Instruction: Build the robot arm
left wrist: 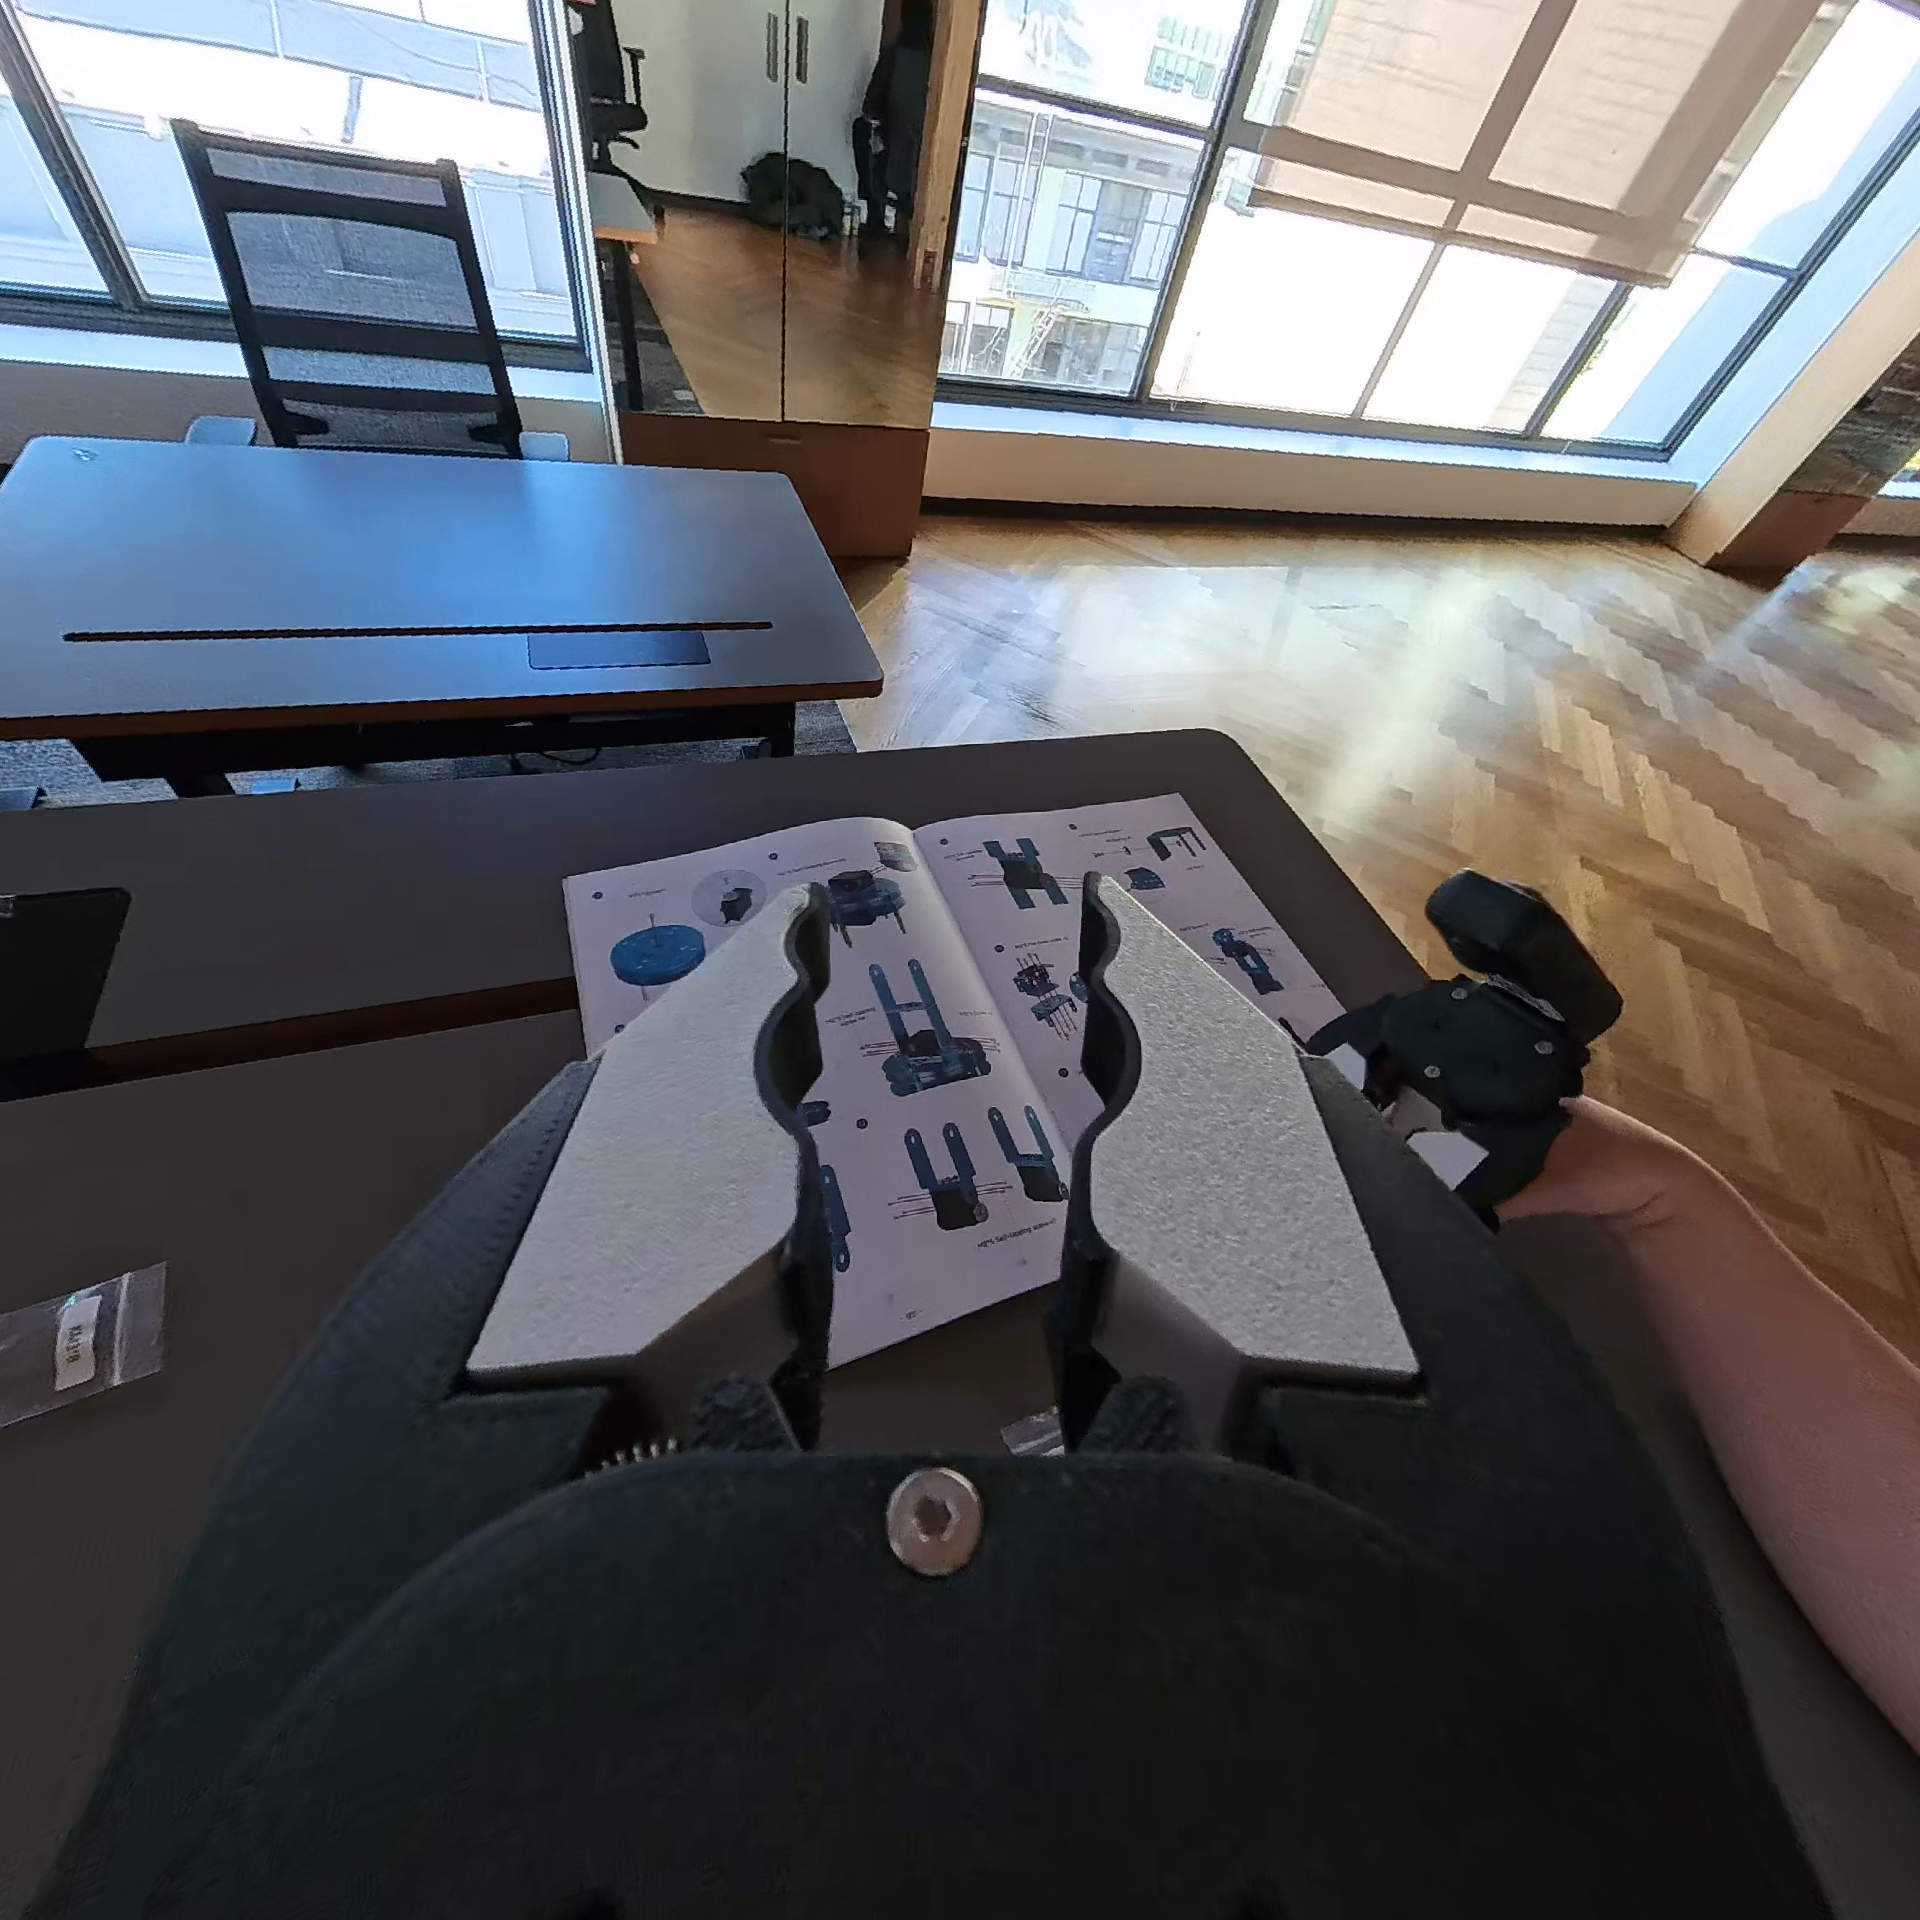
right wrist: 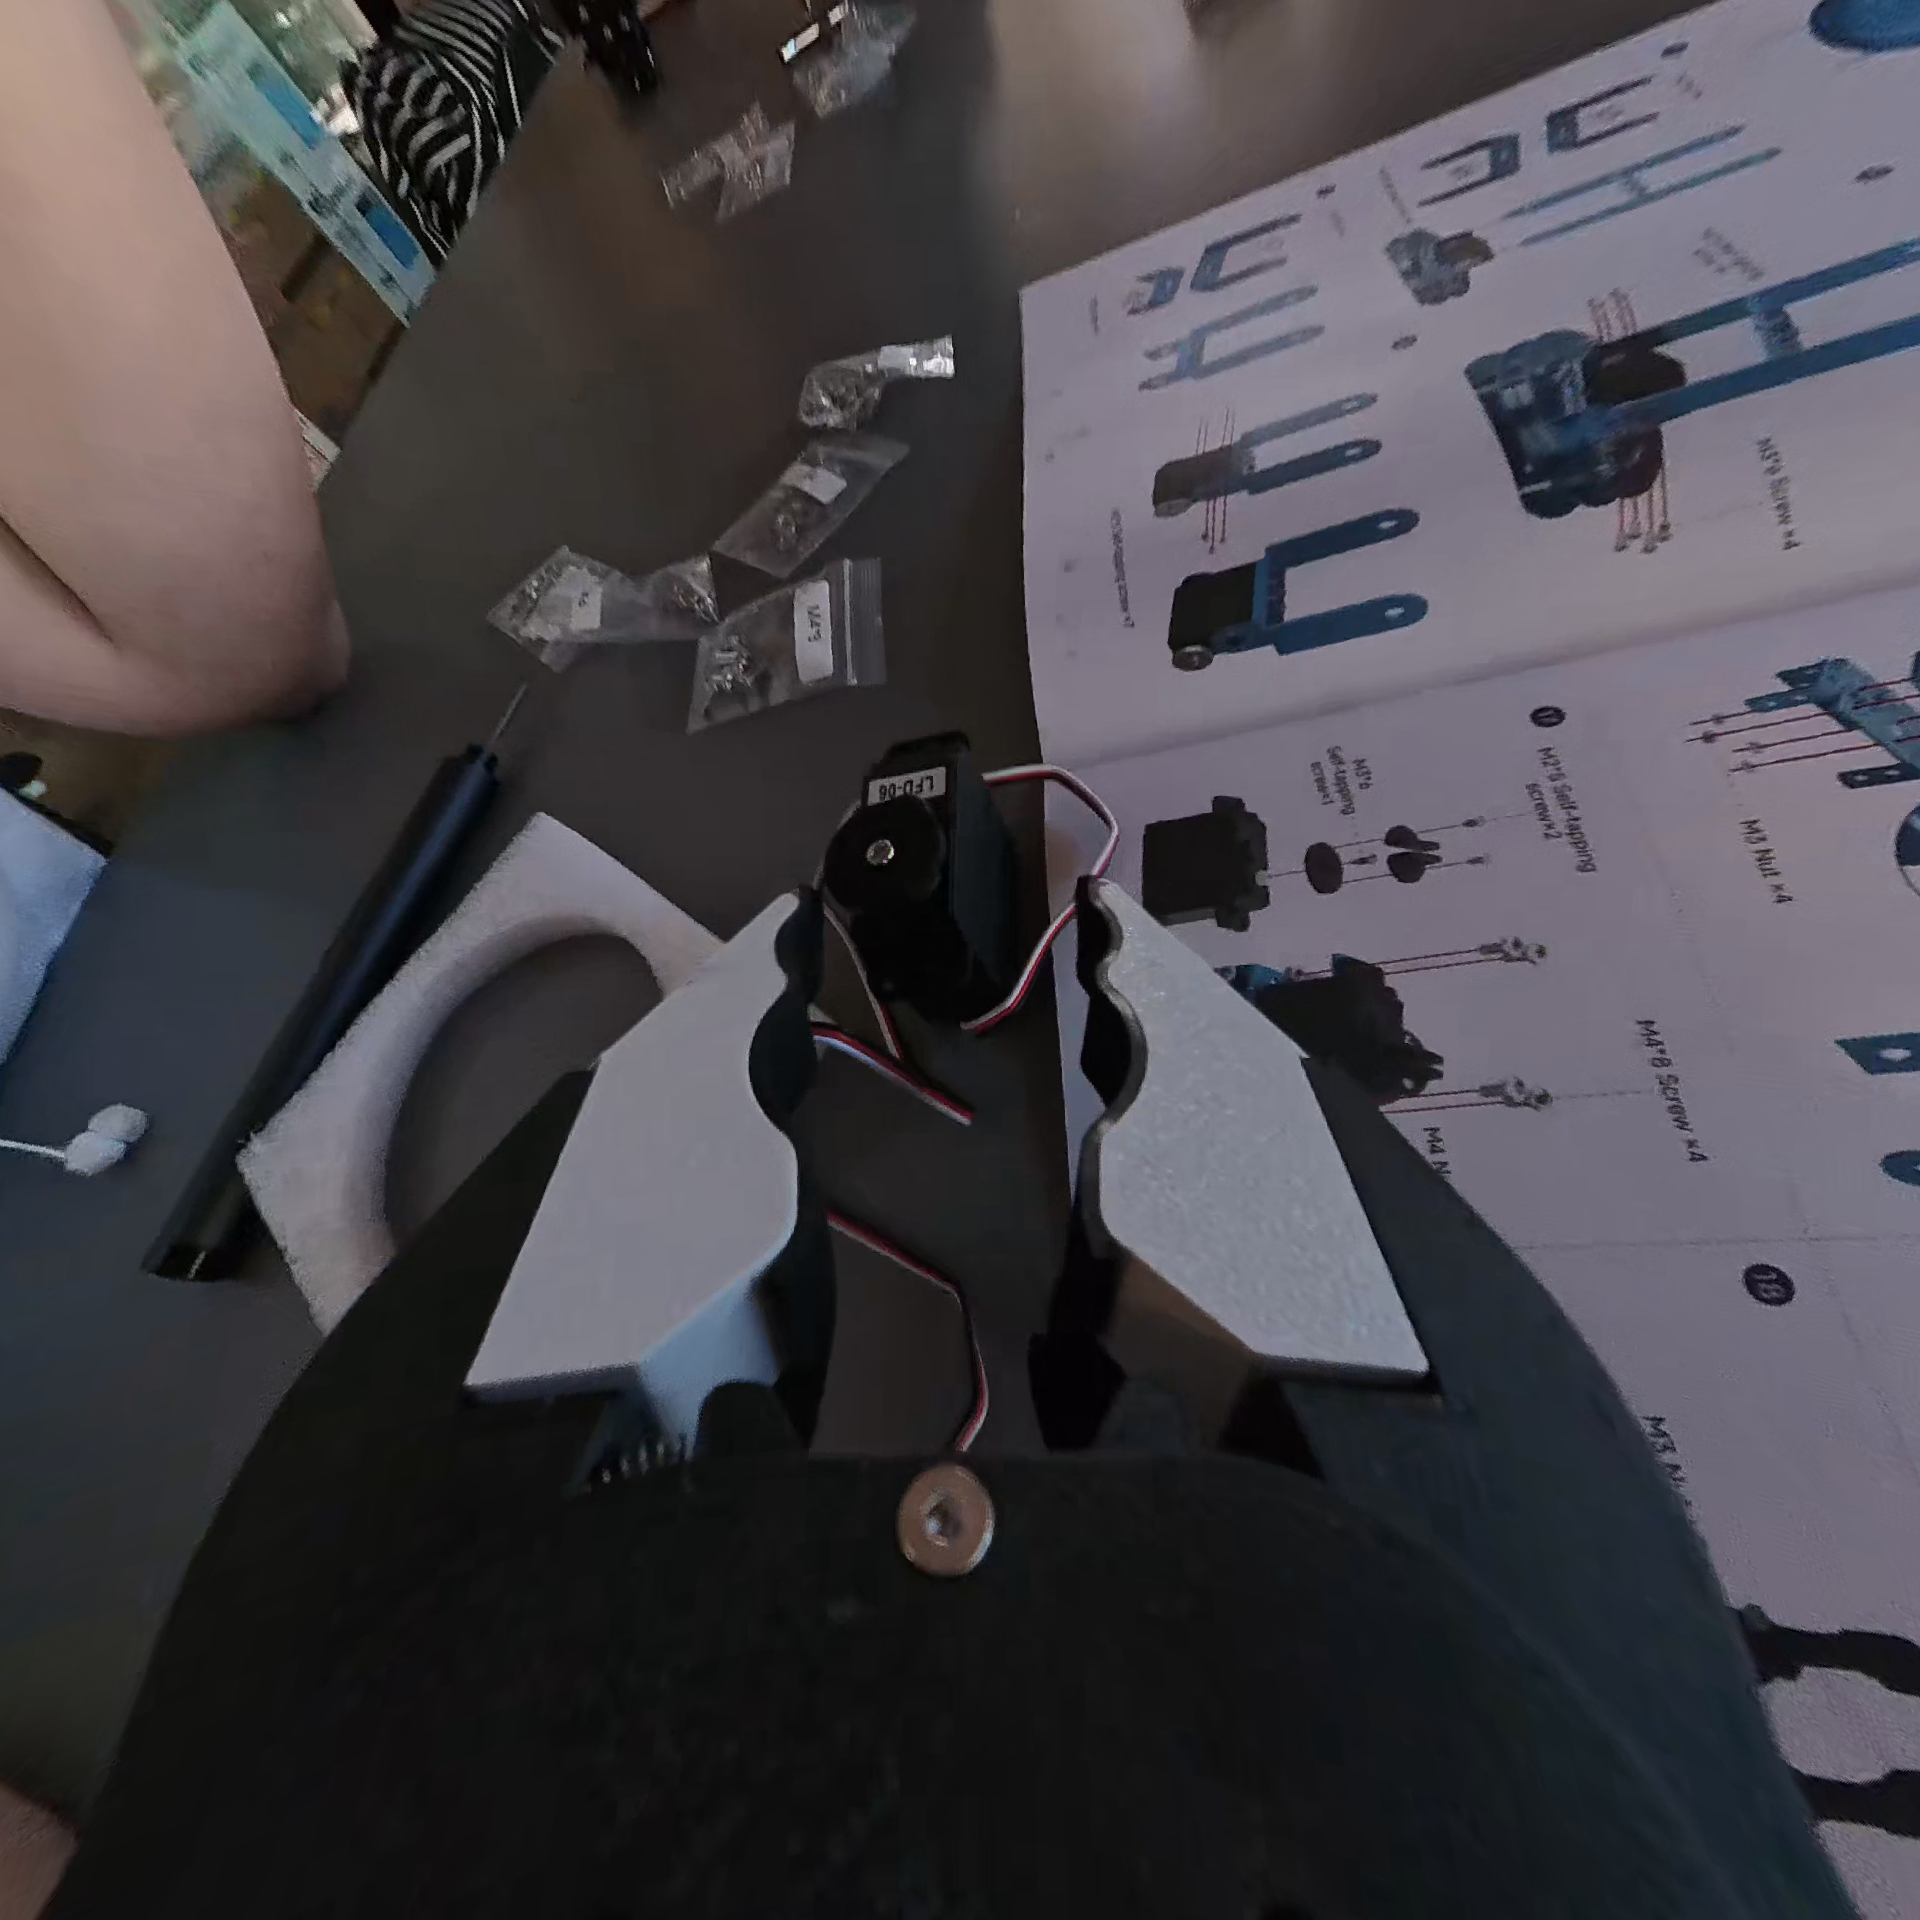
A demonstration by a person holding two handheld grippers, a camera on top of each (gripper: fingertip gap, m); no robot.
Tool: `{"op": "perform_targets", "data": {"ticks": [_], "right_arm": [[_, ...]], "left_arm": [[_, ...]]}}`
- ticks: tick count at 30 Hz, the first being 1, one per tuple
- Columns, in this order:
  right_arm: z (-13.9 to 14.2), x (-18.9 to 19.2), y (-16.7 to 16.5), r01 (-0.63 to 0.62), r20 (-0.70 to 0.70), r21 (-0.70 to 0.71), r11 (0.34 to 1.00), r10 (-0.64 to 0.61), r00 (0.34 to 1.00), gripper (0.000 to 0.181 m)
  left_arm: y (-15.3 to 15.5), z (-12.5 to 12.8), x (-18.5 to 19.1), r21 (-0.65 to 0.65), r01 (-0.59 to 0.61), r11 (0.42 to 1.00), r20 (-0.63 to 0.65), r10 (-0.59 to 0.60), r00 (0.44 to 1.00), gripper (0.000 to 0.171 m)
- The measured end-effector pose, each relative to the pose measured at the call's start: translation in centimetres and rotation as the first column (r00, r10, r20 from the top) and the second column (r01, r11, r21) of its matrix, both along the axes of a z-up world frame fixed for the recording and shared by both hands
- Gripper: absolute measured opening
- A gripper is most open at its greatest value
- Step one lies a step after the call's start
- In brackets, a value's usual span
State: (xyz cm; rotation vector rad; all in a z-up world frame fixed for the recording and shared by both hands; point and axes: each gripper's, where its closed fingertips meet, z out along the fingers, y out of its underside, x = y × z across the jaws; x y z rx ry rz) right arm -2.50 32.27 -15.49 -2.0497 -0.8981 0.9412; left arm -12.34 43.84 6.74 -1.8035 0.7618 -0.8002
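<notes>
- Left wrist view: my left gripper [left wrist: 951, 904] hangs over the open instruction booklet [left wrist: 935, 1143] on the dark table [left wrist: 312, 1195]. Its jaws stand wide apart and hold nothing.
- Only this view shows the room: a second desk [left wrist: 416, 561], a chair [left wrist: 353, 281], windows and a wood floor. It also shows my right gripper [left wrist: 1496, 1039] from outside, low by the booklet's right edge.
- Right wrist view: my right gripper [right wrist: 948, 888] is also spread wide. A black servo [right wrist: 914, 873] sits at its mouth, and the servo's wire [right wrist: 904, 1262] trails back between the fingers. I cannot tell whether either fingertip touches the servo.
- Only this view shows the clutter left of the booklet [right wrist: 1455, 623]: bags of screws [right wrist: 790, 634], a black screwdriver [right wrist: 343, 997], a white foam piece [right wrist: 468, 935] and a bare forearm [right wrist: 135, 416].
</notes>
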Motion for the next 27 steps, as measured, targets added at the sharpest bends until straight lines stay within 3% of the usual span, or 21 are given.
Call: {"op": "perform_targets", "data": {"ticks": [5,8,13,16,20,24,27], "right_arm": [[-0.4,0.1,-0.2,-0.018,0.031,-0.002,1.0,0.018,0.999,0.022],[0.4,0.6,-0.2,-0.009,-0.018,0.017,1.0,0.009,1.0,0.021],[3.6,2.6,0.7,0.087,-0.22,0.108,0.99,-0.061,0.974,0.021],[5.7,5.7,2.2,0.251,-0.344,0.177,0.952,-0.179,0.922,0.021],[8.1,7.4,2.0,0.28,-0.509,0.143,0.949,-0.172,0.844,0.02],[10.0,5.9,0.7,0.173,-0.6,0.155,0.973,-0.046,0.799,0.02],[10.1,4.6,0.2,0.1,-0.613,0.143,0.985,0.008,0.79,0.02]], "left_arm": [[-0.2,-0.4,0.4,-0.014,0.023,1.0,-0.01,-0.023,1.0,0.045],[-0.8,-0.4,1.0,-0.019,0.065,0.998,-0.006,-0.065,0.998,0.04],[-3.6,0.5,3.1,-0.035,0.244,0.969,0.082,-0.24,0.967,0.035],[-3.7,0.0,3.5,-0.058,0.255,0.965,0.074,-0.251,0.965,0.031],[-4.0,-0.1,4.2,-0.048,0.283,0.958,0.081,-0.278,0.957,0.03],[-6.5,-0.9,7.1,-0.091,0.49,0.867,0.165,-0.472,0.866,0.029],[-8.1,-2.7,9.5,-0.113,0.616,0.779,0.189,-0.592,0.783,0.039]]}}
